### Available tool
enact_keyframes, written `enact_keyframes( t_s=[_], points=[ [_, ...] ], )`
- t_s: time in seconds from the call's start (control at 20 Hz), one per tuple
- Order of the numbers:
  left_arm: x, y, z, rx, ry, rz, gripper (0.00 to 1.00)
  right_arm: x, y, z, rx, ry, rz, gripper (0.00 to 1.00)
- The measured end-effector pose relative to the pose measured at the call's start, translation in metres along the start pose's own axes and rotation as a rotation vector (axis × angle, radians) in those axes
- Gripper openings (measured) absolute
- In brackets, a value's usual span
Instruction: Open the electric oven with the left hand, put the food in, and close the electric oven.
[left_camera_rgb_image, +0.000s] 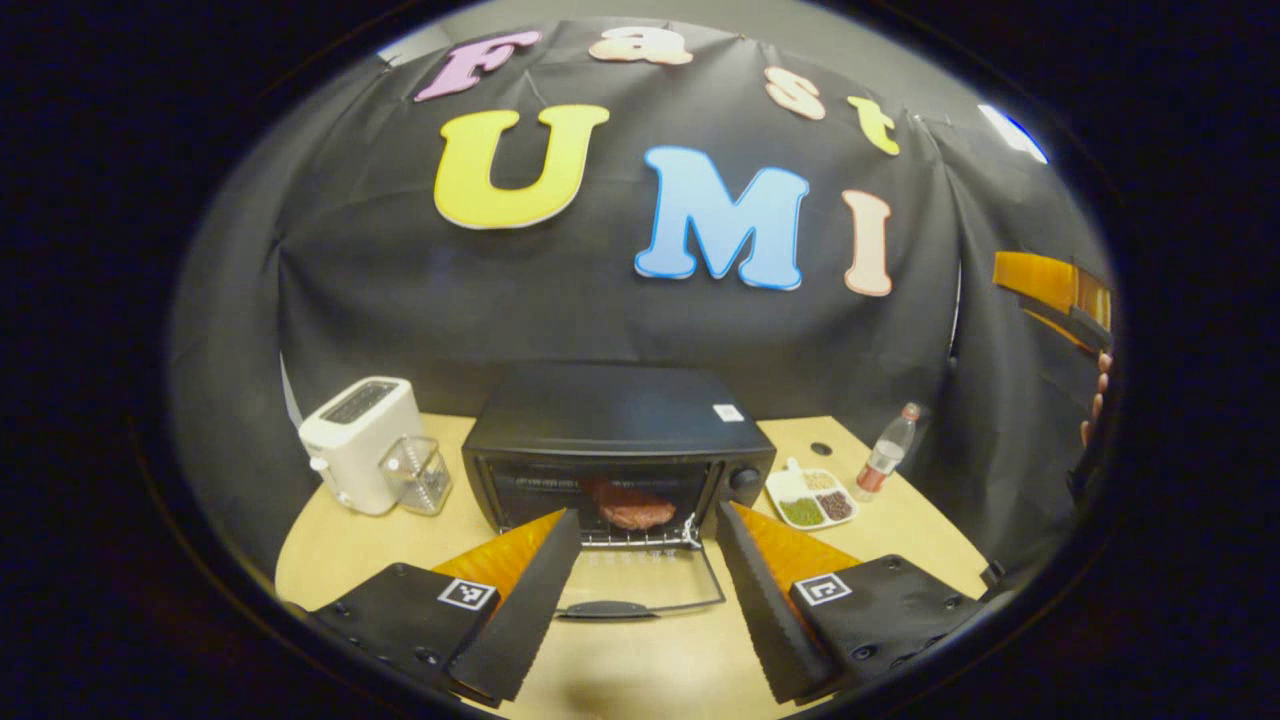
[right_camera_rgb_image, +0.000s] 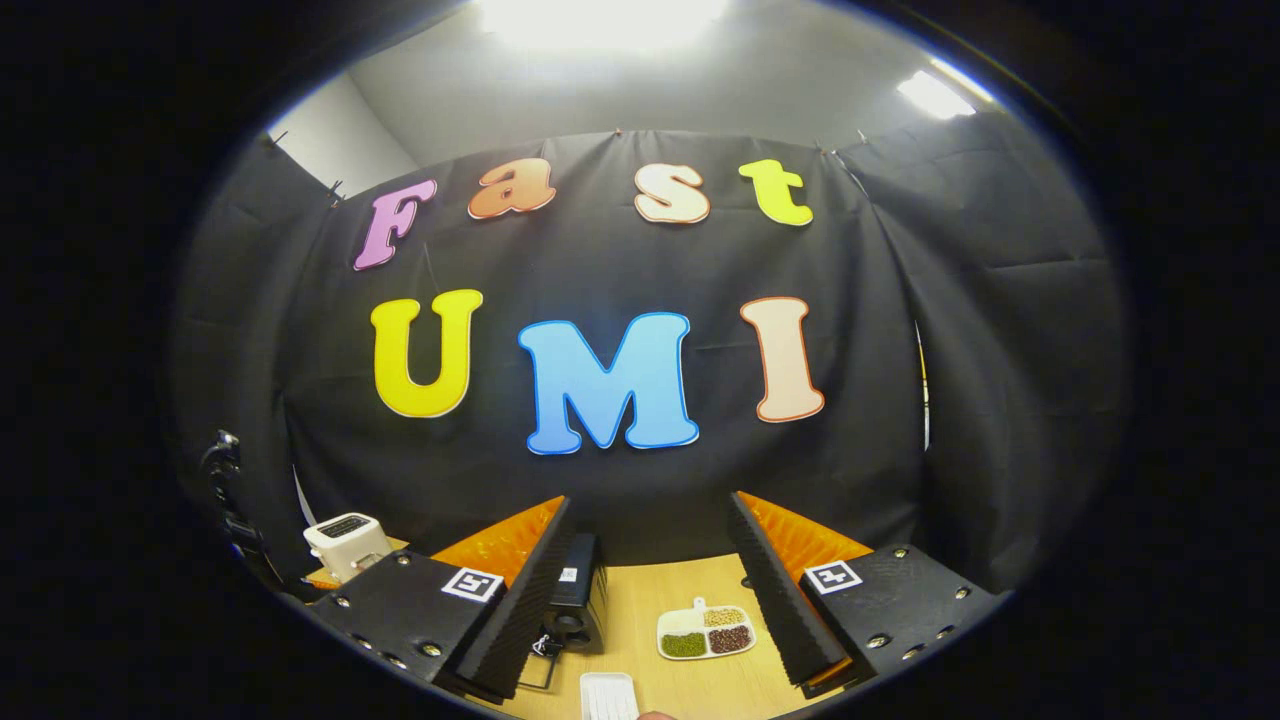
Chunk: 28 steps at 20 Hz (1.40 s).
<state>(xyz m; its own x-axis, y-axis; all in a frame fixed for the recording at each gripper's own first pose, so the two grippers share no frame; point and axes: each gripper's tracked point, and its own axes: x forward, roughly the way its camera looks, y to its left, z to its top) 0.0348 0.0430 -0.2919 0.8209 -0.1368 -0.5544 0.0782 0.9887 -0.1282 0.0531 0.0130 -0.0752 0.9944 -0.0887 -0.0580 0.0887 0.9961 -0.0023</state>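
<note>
The black electric oven stands mid-table, seen in the left gripper view. Its glass door lies folded down flat, its handle towards me. A reddish piece of food rests on the wire rack inside. My left gripper is open in front of the door, holding nothing, with the door handle low between its fingers. At the far right edge, the right gripper's orange finger is held high by a hand. My right gripper is open and empty, raised, with the oven low on its left.
A white toaster and a clear container stand left of the oven. A sectioned dish of beans and a small bottle are on its right. A white ribbed tray lies on the near wooden table.
</note>
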Motion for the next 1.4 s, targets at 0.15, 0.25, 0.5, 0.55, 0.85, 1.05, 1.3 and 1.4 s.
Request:
enact_keyframes(
  t_s=[0.15, 0.25, 0.5, 0.55, 0.85, 1.05, 1.3, 1.4],
  points=[
    [0.011, 0.01, -0.041, 0.018, 0.106, 0.036, 0.93, 0.0, 0.0, -0.007, -0.004, 0.021, 0.007, 0.94],
    [0.016, 0.012, -0.063, 0.015, 0.16, 0.044, 0.93, 0.003, -0.004, -0.016, -0.005, 0.049, -0.001, 0.94],
    [0.027, 0.018, -0.123, -0.019, 0.32, 0.062, 0.94, 0.002, -0.012, -0.029, -0.039, 0.079, -0.019, 0.94],
    [0.032, 0.019, -0.135, -0.023, 0.357, 0.066, 0.93, 0.002, -0.013, -0.031, -0.045, 0.081, -0.016, 0.94],
    [0.053, 0.023, -0.181, -0.016, 0.531, 0.074, 0.96, 0.002, -0.028, -0.038, -0.01, 0.107, -0.032, 0.94],
    [0.066, 0.029, -0.197, -0.009, 0.587, 0.085, 0.93, 0.004, -0.04, -0.036, -0.009, 0.1, -0.052, 0.94],
    [0.079, 0.037, -0.211, 0.038, 0.647, 0.102, 0.93, 0.004, -0.048, -0.041, -0.015, 0.113, -0.06, 0.94],
    [0.086, 0.039, -0.211, 0.042, 0.657, 0.115, 0.93, 0.004, -0.05, -0.043, -0.025, 0.118, -0.062, 0.94]
  ],
)
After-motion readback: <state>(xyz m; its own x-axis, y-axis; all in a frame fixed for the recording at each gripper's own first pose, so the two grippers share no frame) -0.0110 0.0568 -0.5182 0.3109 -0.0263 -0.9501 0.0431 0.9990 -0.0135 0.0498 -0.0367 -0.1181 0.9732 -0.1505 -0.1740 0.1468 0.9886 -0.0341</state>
